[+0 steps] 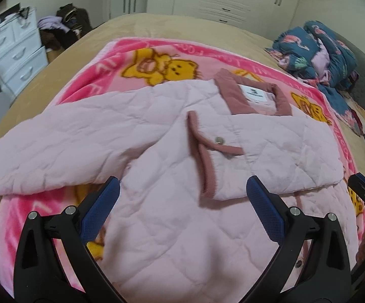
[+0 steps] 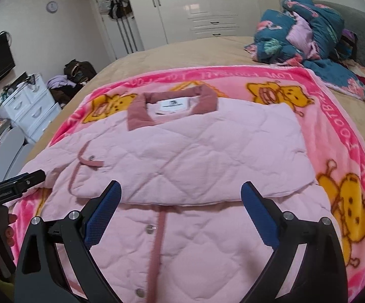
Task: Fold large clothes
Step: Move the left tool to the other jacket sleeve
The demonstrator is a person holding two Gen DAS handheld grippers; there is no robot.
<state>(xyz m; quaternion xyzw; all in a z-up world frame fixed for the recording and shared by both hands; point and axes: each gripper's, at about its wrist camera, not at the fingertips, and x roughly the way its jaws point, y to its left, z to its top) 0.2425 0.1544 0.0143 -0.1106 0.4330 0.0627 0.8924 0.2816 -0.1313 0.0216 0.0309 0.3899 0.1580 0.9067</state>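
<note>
Jacket lies on the blanket, one sleeve folded across its chest.
Left gripper and right gripper hang spread and empty above the jacket, probably to let the fold rest.

A pink fleece blanket with yellow bears lies on the beige bed. A crumpled blue flowered quilt sits near white wardrobes.

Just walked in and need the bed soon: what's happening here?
A person with a gripper in each hand is folding a pink quilted jacket laid on a pink bear blanket on the bed. One sleeve is folded across the chest. The left gripper and right gripper are open above it, holding nothing.
</note>
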